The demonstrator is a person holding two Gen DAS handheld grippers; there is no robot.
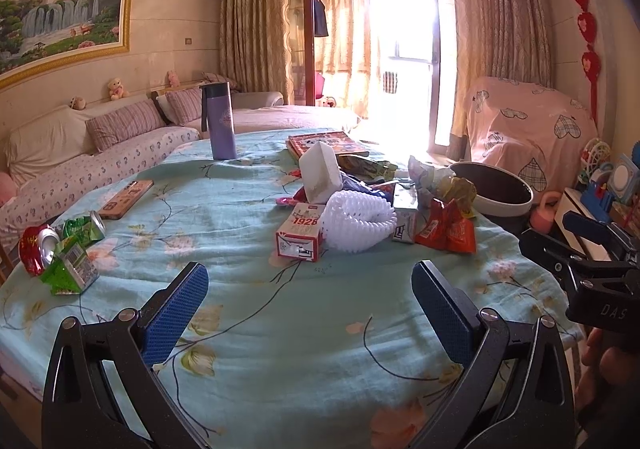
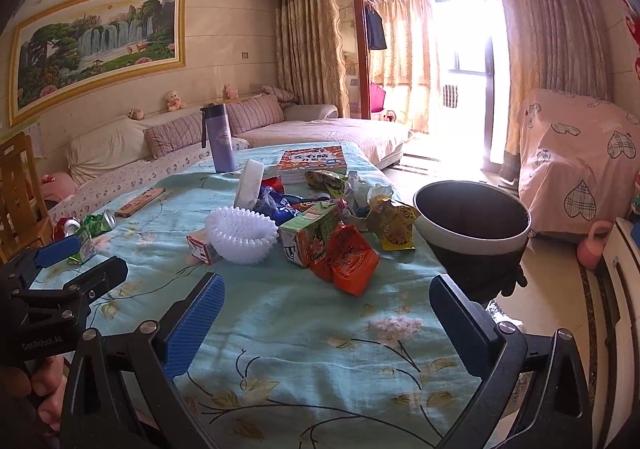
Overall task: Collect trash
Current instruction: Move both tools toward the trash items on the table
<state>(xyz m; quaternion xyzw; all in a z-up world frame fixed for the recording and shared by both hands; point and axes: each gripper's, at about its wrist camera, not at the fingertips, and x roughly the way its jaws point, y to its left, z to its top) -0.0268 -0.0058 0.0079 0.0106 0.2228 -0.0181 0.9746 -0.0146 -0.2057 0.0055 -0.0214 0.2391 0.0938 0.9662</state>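
Trash lies on the floral tablecloth (image 1: 280, 329): a red-white carton (image 1: 299, 234), a white foam net (image 1: 360, 223), red snack wrappers (image 1: 448, 227), crushed cans (image 1: 60, 249) at the left. In the right wrist view I see the foam net (image 2: 240, 235), a green carton (image 2: 310, 235), orange wrappers (image 2: 348, 261) and a yellow wrapper (image 2: 394, 225). A dark bin with a white rim (image 2: 472, 225) stands at the table's right edge; it also shows in the left wrist view (image 1: 496, 187). My left gripper (image 1: 310, 305) and right gripper (image 2: 326, 323) are open and empty, short of the pile.
A purple bottle (image 1: 220, 121), a phone (image 1: 126, 199), a white box (image 1: 320, 171) and a book (image 1: 326, 143) are on the table. A sofa (image 1: 100, 153) lies beyond on the left, a covered chair (image 1: 524, 129) on the right.
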